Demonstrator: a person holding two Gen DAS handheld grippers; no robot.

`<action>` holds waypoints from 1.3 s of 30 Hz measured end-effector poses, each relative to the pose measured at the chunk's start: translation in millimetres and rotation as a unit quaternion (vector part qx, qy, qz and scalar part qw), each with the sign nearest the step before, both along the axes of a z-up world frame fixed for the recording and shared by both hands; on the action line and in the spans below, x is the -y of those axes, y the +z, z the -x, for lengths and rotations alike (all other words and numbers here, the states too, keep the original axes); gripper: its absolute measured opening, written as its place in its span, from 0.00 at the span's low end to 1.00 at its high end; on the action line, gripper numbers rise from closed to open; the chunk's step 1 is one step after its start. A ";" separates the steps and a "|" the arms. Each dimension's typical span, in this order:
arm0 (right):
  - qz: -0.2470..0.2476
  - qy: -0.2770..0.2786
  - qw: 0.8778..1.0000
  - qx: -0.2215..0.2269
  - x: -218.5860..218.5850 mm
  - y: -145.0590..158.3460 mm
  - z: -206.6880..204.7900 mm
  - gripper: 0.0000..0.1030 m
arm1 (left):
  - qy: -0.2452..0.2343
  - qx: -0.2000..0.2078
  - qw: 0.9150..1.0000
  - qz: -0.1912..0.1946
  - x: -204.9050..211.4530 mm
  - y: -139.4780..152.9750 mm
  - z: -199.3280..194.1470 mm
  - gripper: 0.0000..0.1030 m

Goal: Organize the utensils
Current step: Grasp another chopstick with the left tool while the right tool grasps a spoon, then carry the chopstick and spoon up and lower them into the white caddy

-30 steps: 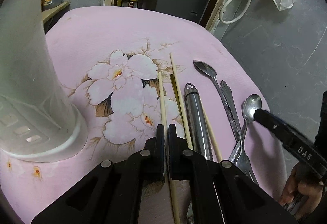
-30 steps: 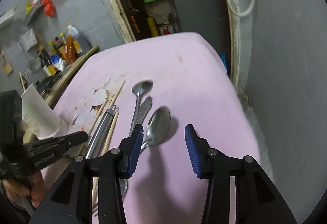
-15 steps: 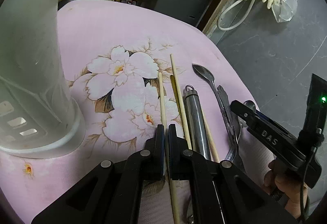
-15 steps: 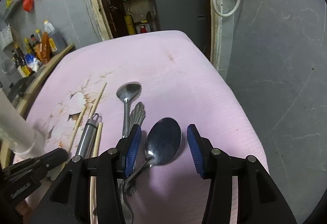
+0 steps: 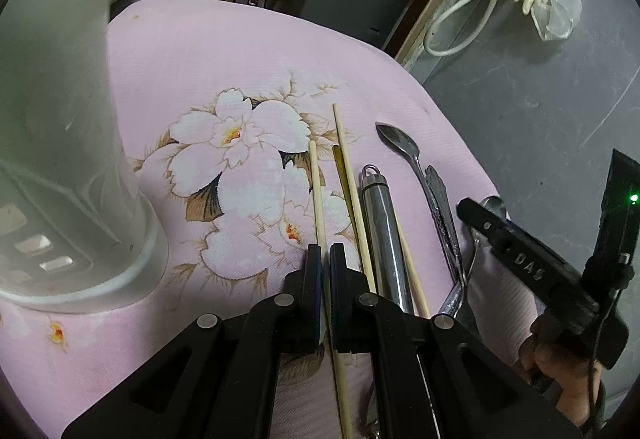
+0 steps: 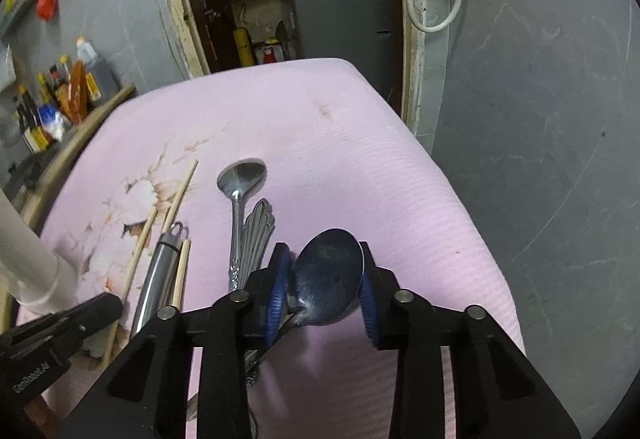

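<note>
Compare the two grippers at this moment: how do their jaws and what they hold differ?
The left gripper is shut on a wooden chopstick; the right gripper has its jaws wider, around a big spoon bowl. The chopstick is thin and pale, the spoon broad and shiny. Both work low over the pink cloth.
</note>
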State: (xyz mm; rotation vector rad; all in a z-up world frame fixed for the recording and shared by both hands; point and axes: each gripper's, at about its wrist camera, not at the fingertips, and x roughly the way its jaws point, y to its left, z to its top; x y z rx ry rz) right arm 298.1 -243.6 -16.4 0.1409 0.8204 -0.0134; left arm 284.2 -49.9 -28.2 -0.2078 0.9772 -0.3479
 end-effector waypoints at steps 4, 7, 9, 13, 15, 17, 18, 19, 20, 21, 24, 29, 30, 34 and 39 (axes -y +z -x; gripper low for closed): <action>-0.039 0.004 0.999 0.016 10.5 2.5 3.8 0.11 | -0.012 -0.012 1.000 -0.026 7.5 3.0 -5.7 0.04; -0.055 0.017 0.998 0.022 12.1 3.5 5.5 0.09 | -0.023 -0.026 0.998 -0.048 12.8 3.6 -13.0 0.05; -0.065 0.025 0.997 0.018 13.3 2.0 4.7 0.10 | -0.027 -0.037 0.997 -0.054 14.4 3.2 -19.0 0.05; -0.099 0.030 0.994 0.018 19.8 0.4 5.2 0.15 | -0.024 -0.039 0.998 -0.050 13.5 0.9 -24.5 0.05; -0.120 0.034 0.992 0.020 24.5 -1.3 6.8 0.17 | -0.024 -0.026 0.998 -0.057 15.7 -0.1 -22.0 0.05; -0.126 0.037 0.991 0.022 24.1 -1.5 8.3 0.17 | -0.029 -0.010 0.997 -0.074 19.7 -0.6 -18.9 0.05; -0.128 0.039 0.991 0.022 23.9 -1.7 9.6 0.18 | -0.031 -0.006 0.996 -0.081 21.0 -0.9 -18.7 0.05; -0.131 0.042 0.990 0.021 23.9 -1.6 10.5 0.19 | -0.032 -0.002 0.996 -0.083 22.3 -1.6 -18.6 0.05; -0.135 0.044 0.990 0.021 24.2 -1.4 11.5 0.19 | -0.033 -0.001 0.996 -0.084 22.2 -2.1 -19.0 0.05; -0.139 0.047 0.989 0.020 25.1 -1.5 12.8 0.20 | -0.034 -0.001 0.996 -0.082 21.8 -2.7 -19.9 0.05; -0.157 0.059 0.986 0.017 29.3 -2.6 17.3 0.20 | -0.034 -0.005 0.997 -0.074 21.1 -5.3 -23.4 0.05; -0.158 0.074 0.985 0.016 30.6 -3.0 21.7 0.07 | -0.032 0.000 0.997 -0.068 20.9 -5.9 -24.9 0.04; -0.158 0.079 0.984 0.015 29.0 -3.6 21.9 0.06 | -0.029 0.001 0.998 -0.062 18.7 -5.8 -23.2 0.04; -0.149 0.094 0.984 0.035 23.7 2.7 27.1 0.05 | -0.023 0.009 0.999 -0.030 11.5 -3.1 -14.5 0.02; -0.080 0.116 0.986 0.093 3.9 24.0 47.9 0.05 | -0.018 0.076 0.997 -0.009 4.5 16.9 10.5 0.02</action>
